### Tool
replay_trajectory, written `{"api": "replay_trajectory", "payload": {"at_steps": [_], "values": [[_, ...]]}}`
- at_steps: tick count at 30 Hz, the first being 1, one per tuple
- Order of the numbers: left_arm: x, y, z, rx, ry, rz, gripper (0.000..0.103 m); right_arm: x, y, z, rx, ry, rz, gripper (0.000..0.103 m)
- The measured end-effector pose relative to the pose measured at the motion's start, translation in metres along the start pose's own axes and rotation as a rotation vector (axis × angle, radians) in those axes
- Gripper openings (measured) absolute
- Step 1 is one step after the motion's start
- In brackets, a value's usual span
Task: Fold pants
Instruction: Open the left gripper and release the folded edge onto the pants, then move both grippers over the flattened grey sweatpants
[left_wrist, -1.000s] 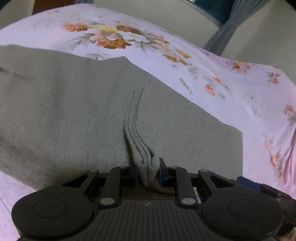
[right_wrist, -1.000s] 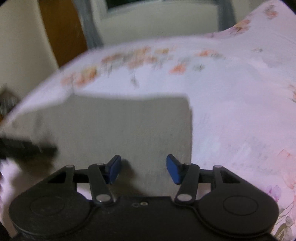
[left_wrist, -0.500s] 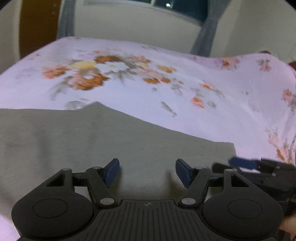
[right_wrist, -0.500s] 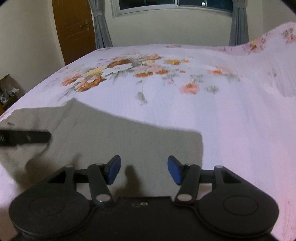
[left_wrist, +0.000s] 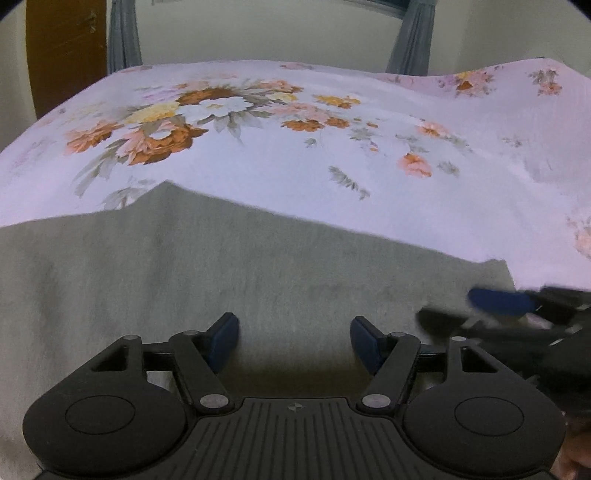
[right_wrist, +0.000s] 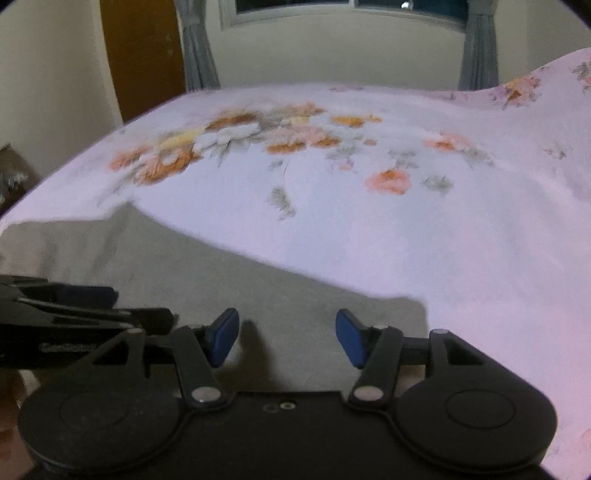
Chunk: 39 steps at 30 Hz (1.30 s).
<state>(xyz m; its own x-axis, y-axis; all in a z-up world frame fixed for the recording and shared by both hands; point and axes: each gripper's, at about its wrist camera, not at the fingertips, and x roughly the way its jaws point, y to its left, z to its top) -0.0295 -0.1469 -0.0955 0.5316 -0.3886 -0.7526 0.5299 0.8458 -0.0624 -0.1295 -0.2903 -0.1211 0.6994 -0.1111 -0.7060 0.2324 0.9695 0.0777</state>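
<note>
Pants (left_wrist: 229, 280): grey, fuzzy fleece-like knit, lying flat and folded on the bed, taking the lower half of both wrist views. Far edge runs diagonally with one pointed peak toward the left; right end is a squared corner (right_wrist: 413, 306). Surface smooth, faint darker smudges, no label or print readable on the fabric.

Left gripper (left_wrist: 293, 343): black plastic, blue pads, jaws spread apart with nothing between them, only flat grey cloth below. Right gripper (right_wrist: 286, 338): same build, jaws parted and empty, over the pants near the squared corner. Each gripper shows at the edge of the other's view, blurred; pale lettering on the left gripper's side in the right wrist view is too smeared to read. A bit of hand (left_wrist: 576, 458) at the lower right corner of the left view.

Bedsheet (left_wrist: 369, 192): pale lilac, fine ribbed weave, printed orange, yellow and white flower clusters. Beyond: cream wall, brown wooden door (right_wrist: 144, 55), grey curtains (right_wrist: 195, 48), dark window (right_wrist: 351, 3).
</note>
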Motion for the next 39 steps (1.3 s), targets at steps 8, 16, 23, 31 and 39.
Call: {"api": "replay_trajectory", "payload": {"at_steps": [8,16,23,31,39], "values": [[-0.014,-0.003,-0.018,0.034,-0.01,0.028,0.067,-0.013,0.01,-0.011,-0.033,0.002,-0.019,0.061],[-0.037,-0.003,-0.044,0.062,-0.013,0.032,0.067,-0.034,0.019,-0.036,-0.04,-0.004,-0.011,0.061],[-0.052,0.0,-0.054,0.051,-0.021,0.035,0.067,-0.049,0.029,-0.046,-0.035,0.004,-0.008,0.061],[-0.071,0.016,-0.059,0.018,-0.059,0.078,0.067,-0.056,0.041,-0.038,0.008,-0.005,0.033,0.059],[-0.078,0.071,-0.059,-0.055,-0.065,0.155,0.067,-0.039,0.086,-0.023,-0.044,0.012,0.084,0.061]]}}
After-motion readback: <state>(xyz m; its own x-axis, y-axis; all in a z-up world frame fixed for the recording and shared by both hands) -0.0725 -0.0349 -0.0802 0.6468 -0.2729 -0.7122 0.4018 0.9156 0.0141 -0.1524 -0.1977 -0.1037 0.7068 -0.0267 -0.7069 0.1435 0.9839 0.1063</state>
